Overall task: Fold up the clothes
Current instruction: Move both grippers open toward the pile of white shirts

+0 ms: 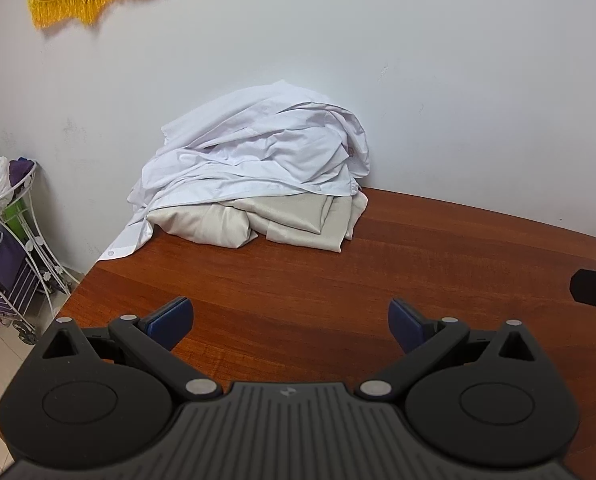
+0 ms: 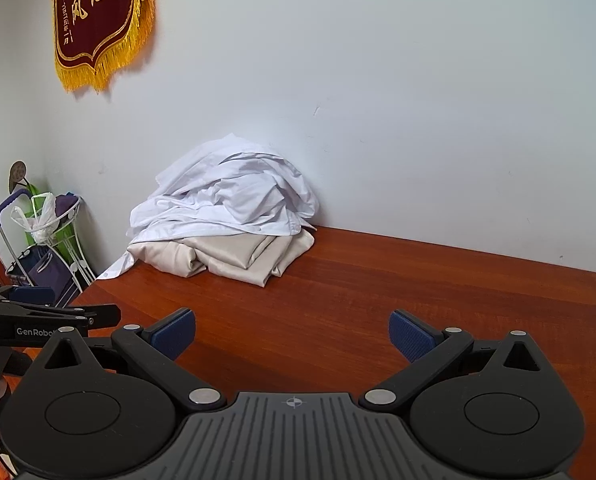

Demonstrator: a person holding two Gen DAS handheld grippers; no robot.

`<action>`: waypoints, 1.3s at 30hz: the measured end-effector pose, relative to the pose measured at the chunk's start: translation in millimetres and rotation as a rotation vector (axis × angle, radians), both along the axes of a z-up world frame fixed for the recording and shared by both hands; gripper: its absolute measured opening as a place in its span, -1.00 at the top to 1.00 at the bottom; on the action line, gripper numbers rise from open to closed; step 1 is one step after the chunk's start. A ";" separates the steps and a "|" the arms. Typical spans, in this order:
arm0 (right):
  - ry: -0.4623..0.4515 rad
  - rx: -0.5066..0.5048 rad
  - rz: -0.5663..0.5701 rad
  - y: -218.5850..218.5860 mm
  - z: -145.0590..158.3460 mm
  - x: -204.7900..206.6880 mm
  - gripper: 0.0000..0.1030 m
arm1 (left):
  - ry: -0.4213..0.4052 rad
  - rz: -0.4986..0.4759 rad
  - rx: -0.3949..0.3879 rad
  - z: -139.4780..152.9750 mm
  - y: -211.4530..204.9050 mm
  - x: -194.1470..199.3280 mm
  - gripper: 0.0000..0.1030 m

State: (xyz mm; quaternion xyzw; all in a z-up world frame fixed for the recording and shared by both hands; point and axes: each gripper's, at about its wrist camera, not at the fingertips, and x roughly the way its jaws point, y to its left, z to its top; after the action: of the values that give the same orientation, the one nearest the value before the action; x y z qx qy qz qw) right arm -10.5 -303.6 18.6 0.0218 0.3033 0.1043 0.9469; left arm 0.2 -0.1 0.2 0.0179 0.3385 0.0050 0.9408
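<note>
Clothes (image 1: 254,168) lie heaped at the desk's (image 1: 417,264) far left. My left hand-held gripper (image 1: 290,322) and right hand-held gripper (image 2: 292,334) hover wide open, empty.

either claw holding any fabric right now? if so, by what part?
Nothing held. Left claw and right claw are both open over the bare table, short of the clothes pile by the wall.

Both wrist cams low over table (image 1: 337,280), facing wall, prob. side-by-side
</note>
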 end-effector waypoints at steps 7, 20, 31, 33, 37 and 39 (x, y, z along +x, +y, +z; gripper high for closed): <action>0.024 -0.031 -0.003 -1.7 7.5 9.0 -0.99 | 0.017 -0.003 -0.016 -4.3 6.1 6.7 -0.99; 0.030 -0.017 -0.004 -4.5 1.9 11.0 -0.99 | 0.055 0.003 -0.015 -6.3 3.8 29.1 -0.99; 0.036 -0.020 0.004 -2.6 -0.6 17.4 -0.99 | 0.058 0.003 -0.014 -4.8 5.7 31.2 -0.99; 0.036 -0.020 0.005 -2.4 -0.8 17.1 -0.99 | 0.058 0.004 -0.013 -4.7 5.7 30.9 -0.99; 0.033 -0.021 0.006 -1.8 -1.5 17.0 -0.99 | 0.059 0.005 -0.012 -4.1 7.0 30.1 -0.99; 0.032 -0.022 0.006 -1.6 -1.4 16.1 -0.99 | 0.058 0.006 -0.012 -3.9 7.4 29.9 -0.99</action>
State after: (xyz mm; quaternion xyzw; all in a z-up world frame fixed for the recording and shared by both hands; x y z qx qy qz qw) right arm 5.6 -305.3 17.2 0.0124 0.3193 0.1033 0.9419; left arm 30.1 7.4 -3.8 0.0114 0.3659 0.0051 0.9306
